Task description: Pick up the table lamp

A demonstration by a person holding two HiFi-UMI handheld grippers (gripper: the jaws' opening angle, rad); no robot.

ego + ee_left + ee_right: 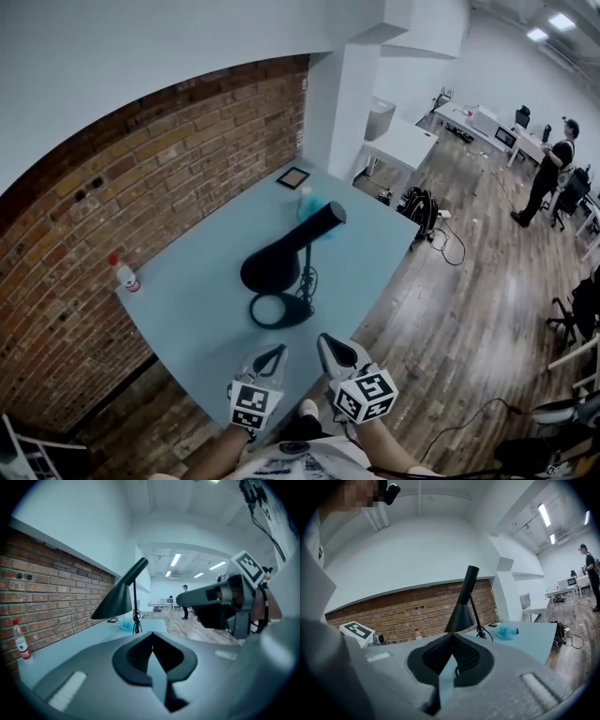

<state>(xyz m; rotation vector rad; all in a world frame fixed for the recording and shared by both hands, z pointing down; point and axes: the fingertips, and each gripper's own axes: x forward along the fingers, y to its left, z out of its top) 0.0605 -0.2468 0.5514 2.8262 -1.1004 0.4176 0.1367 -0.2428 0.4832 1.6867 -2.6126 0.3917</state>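
**Lamp upright, tongs empty**

The lamp stands in the middle of the table, its long shade slanting with the narrow end raised toward the far edge. I hold the left tongs and right tongs side by side at the near edge, both pressed together and aimed at it.

Right gripper closed, table lamp beyond

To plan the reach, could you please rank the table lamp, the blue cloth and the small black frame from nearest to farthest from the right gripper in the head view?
From the right gripper, over the table's near corner:
1. Table lamp, mid-table, ring base closest.
2. Blue cloth, behind the lamp's shade.
3. Small black frame, at the far end.
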